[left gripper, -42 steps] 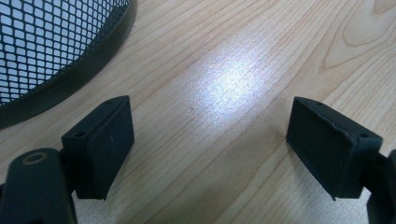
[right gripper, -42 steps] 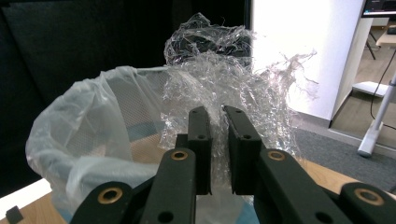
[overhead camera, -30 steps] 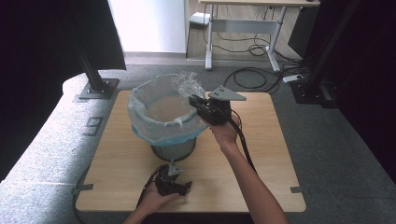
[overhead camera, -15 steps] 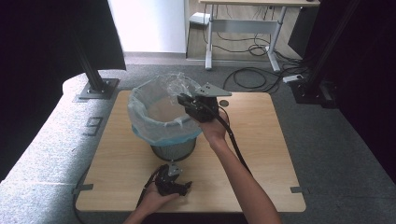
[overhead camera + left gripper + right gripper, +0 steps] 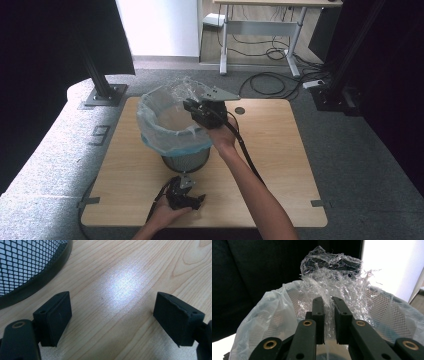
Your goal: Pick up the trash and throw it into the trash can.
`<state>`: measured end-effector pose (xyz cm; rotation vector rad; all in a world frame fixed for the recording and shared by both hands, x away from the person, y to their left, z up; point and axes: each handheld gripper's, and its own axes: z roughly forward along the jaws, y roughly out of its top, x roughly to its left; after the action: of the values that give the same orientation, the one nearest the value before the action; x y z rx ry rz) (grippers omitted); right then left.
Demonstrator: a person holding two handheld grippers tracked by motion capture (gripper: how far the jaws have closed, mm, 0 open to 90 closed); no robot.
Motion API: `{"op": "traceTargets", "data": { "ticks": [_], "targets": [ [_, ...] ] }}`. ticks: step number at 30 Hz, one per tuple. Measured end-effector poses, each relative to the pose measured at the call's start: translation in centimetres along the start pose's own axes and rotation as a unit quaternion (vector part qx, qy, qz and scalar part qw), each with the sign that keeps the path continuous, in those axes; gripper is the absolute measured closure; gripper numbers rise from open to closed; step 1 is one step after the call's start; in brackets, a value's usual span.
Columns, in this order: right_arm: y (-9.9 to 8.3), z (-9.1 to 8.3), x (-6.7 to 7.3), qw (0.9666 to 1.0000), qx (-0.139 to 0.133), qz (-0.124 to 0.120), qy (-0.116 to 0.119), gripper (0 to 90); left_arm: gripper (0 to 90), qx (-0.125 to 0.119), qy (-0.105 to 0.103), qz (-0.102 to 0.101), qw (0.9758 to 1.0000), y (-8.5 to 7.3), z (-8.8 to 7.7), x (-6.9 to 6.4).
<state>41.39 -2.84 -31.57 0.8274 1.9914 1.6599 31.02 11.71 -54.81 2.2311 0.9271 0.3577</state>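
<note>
A black mesh wastebasket (image 5: 186, 161) stands on the wooden table (image 5: 280, 165), lined with a pale blue plastic bag (image 5: 159, 134). My right gripper (image 5: 192, 107) reaches over the basket's far right rim. In the right gripper view its jaws (image 5: 328, 302) are pinched on a crumpled bunch of the bag's clear film (image 5: 332, 272), which rises above the rim over the mesh wall (image 5: 384, 312). My left gripper (image 5: 184, 192) rests low on the table in front of the basket. Its jaws (image 5: 112, 305) stand wide apart over bare wood, with the basket's base (image 5: 25, 270) to their left.
A small dark round disc (image 5: 240, 110) lies on the table behind the right hand. Beyond the table are a black stand base (image 5: 102, 95), a desk (image 5: 260, 25) with cables on the grey carpet, and dark curtains on both sides.
My right gripper has moved left, farther over the basket's opening, taking the bag film along. The left gripper has stayed put on the table.
</note>
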Motion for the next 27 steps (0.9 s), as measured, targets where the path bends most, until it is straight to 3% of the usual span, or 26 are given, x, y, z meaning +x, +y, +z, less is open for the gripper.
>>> {"op": "traceTargets", "data": {
  "ticks": [16,17,18,19,21,23,27],
  "targets": [
    [-0.24,0.7,-0.14,0.9999,0.014,0.001,-0.003,76.9,15.0,0.0,0.0,0.0,1.0,0.0,0.0,0.0],
    [-0.25,0.69,-0.15,0.9999,0.014,0.0,-0.002,74.0,15.0,0.0,0.0,0.0,1.0,0.0,0.0,0.0],
    [-0.25,0.67,-0.12,0.9999,0.014,-0.006,-0.008,65.2,15.0,0.0,0.0,0.0,1.0,0.0,0.0,0.0],
    [-0.27,0.6,0.04,0.9993,0.014,-0.018,-0.028,51.9,15.0,0.0,0.0,0.0,1.0,0.0,0.0,0.0],
    [-0.34,0.48,0.13,0.9987,0.012,-0.018,-0.046,42.4,15.0,0.0,0.0,0.0,1.0,0.0,0.0,0.0],
    [-0.36,0.31,0.08,0.9981,0.012,-0.012,-0.06,38.2,15.0,0.0,0.0,0.0,1.0,0.0,0.0,0.0],
    [-0.39,0.08,-0.06,0.9978,0.012,-0.012,-0.065,35.2,15.0,0.0,0.0,0.0,1.0,0.0,0.0,0.0]
  ]
}}
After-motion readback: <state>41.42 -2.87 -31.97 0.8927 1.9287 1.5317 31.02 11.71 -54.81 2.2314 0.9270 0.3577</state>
